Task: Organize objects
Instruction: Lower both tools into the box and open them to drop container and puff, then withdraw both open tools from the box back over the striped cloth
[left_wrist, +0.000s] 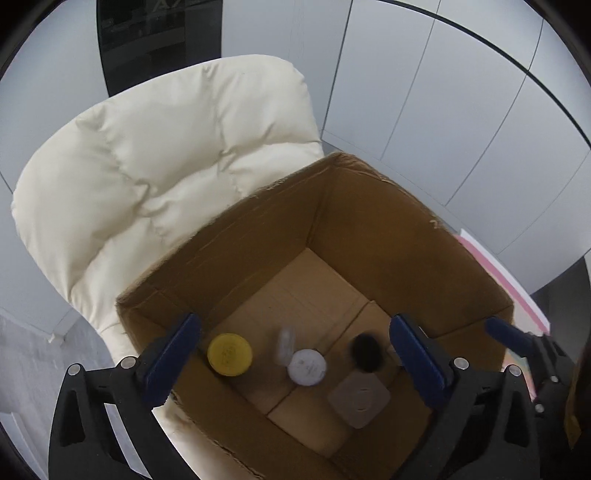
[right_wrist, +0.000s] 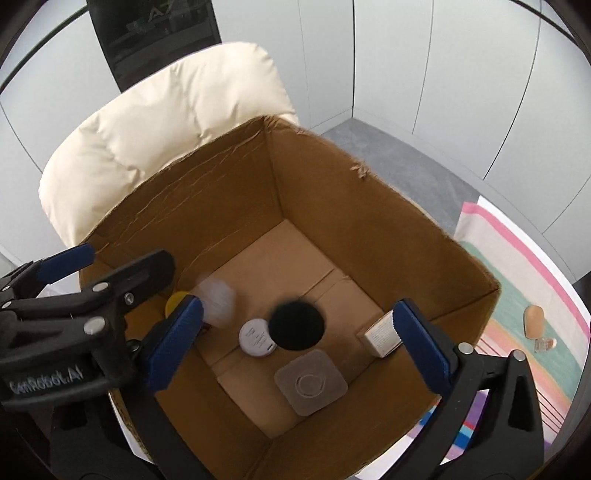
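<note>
An open cardboard box stands in front of me. On its floor lie a yellow lid, a white round jar, a grey square lid and a small white carton. A blurred clear object and a blurred black round object are in the air inside the box. My left gripper is open and empty above the box. My right gripper is open and empty beside it.
A cream padded chair stands behind the box. A striped cloth lies to the right, with a tan oval object and a small clear piece on it. Grey wall panels are behind.
</note>
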